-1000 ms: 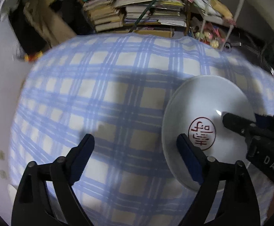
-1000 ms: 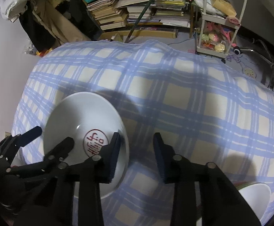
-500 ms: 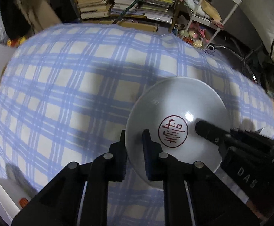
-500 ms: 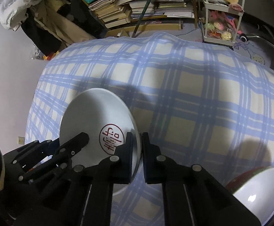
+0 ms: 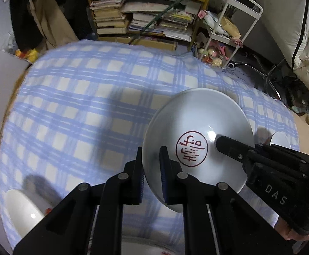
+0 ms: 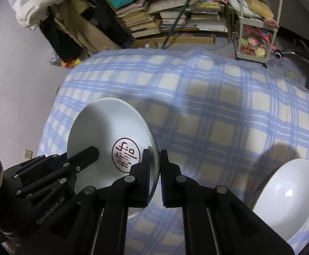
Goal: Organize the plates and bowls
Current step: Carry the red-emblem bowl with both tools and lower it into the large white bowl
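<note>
A white plate (image 5: 199, 127) with a red seal mark was held above the blue plaid tablecloth (image 5: 80, 106), tilted. Its left rim was pinched by the closed fingers of the left gripper (image 5: 152, 170), its opposite rim by those of the right gripper (image 6: 155, 174). A white bowl (image 6: 286, 195) was seen on the cloth to the right.

White red-stamped plate (image 5: 199, 127) tilted above cloth; white bowl (image 6: 286, 193) beside.

Blue-checked cloth (image 5: 86, 106) covers the surface; cluttered bookshelf (image 5: 146, 14) behind, white cart (image 6: 254, 21) beside it.
</note>
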A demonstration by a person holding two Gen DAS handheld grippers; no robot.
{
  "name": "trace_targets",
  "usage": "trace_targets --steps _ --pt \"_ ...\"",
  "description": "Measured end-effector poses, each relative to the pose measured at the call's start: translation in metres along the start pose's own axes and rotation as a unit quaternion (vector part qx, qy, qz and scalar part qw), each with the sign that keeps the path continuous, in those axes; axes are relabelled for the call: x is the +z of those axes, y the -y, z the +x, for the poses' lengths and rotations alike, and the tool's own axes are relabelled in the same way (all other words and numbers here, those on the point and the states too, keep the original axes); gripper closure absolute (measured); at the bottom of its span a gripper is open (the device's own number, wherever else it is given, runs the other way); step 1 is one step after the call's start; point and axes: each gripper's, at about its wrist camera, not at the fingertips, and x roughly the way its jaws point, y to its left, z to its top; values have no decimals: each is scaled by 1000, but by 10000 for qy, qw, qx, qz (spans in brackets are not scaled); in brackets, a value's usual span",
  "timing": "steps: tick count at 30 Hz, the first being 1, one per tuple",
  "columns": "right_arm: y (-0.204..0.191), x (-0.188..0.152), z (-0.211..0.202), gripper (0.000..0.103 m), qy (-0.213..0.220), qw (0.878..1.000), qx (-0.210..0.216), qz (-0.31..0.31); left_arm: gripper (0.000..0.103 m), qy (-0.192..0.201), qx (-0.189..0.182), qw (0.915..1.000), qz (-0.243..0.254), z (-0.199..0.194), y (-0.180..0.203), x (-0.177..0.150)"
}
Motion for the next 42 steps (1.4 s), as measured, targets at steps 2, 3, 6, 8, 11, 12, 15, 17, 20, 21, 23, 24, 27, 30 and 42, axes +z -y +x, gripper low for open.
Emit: trace_targets --steps 2,3,6,8,11,12,15,17,20,21,23,24,27,30,42 --pt "-11 -3 -7 93 57 10000 29 -50 90 50 11 10000 -51 -10 -6 -3" --pt "-15 -5 -10 93 94 9999 44 -73 90 72 13 9999 -89 -16 -10 -5" --pt "-31 -10 -17 93 146 9997 99 -165 90 199 103 9997 -88 -33 -19 -13" --pt "-44 -15 -23 93 200 9994 142 -252 89 267 182 9994 -110 -42 -26 -20" --pt "-63 -24 -28 93 252 9989 216 -344 89 336 211 9989 -261 -58 -43 -33" --pt "-68 -27 -29 93 261 9987 233 -369 89 357 237 9987 -290 -62 -47 -37" --pt "-89 -37 -32 93 282 9981 291 -472 89 432 352 9978 -348 -77 -62 -50" --pt "-102 -45 -33 93 287 9976 350 -528 89 460 366 9974 -427 -84 -73 -58" --pt "-121 -55 -33 93 311 9966 407 -640 89 463 377 9964 -601 -94 -93 -70" --pt "-127 -58 -33 93 309 9963 422 -682 89 485 394 9959 -648 -97 -100 -76" --pt "-140 -65 -32 93 297 9955 473 -772 89 506 428 9952 -725 -102 -111 -85" --pt "-146 -68 -31 93 291 9950 496 -816 89 515 447 9947 -763 -105 -117 -90" --pt "-165 -76 -27 93 286 9936 537 -951 89 545 469 9933 -903 -112 -135 -104" --pt "-181 -83 -23 93 265 9921 580 -1076 89 575 475 9919 -1025 -116 -149 -115" --pt "-222 -112 2 93 31 9888 630 -1352 93 540 342 9875 -1440 -112 -194 -159"
